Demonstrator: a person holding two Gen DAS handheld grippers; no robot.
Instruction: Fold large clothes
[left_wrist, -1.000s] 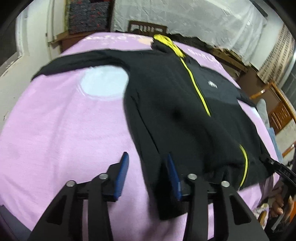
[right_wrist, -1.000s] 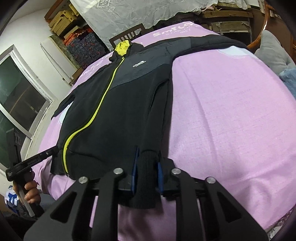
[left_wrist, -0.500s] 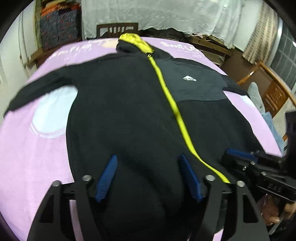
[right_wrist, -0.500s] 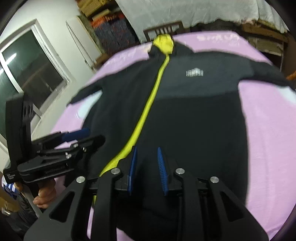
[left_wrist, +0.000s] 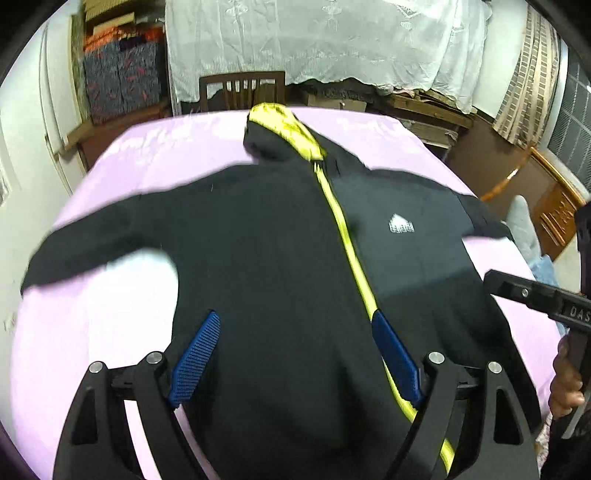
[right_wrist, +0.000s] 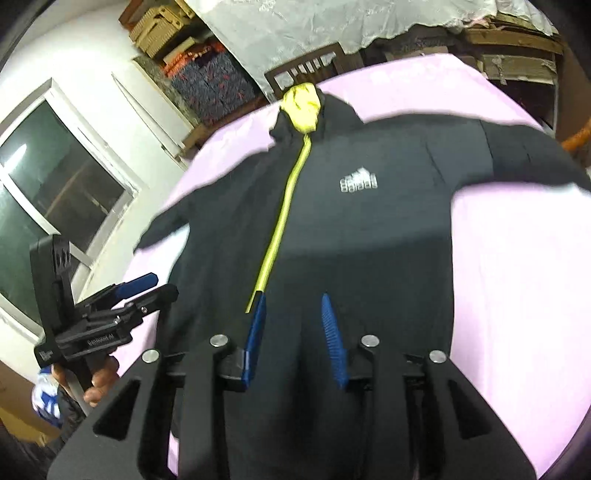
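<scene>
Both grippers hover at the hem — left gripper (left_wrist: 295, 354) fingers wide apart, right gripper (right_wrist: 295, 336) fingers parted, holding nothing. The jacket (left_wrist: 280, 266) lies spread flat on the bed (left_wrist: 110, 317), sleeves out — no fold made yet.

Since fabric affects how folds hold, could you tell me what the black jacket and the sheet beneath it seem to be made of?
The black jacket looks like a soft matte fleece or knit: no sheen, limp drape, with a glossier yellow zipper strip. The pink sheet looks like smooth woven cotton or a blend, flat and dull, though motion blur leaves the weave unclear.
</scene>
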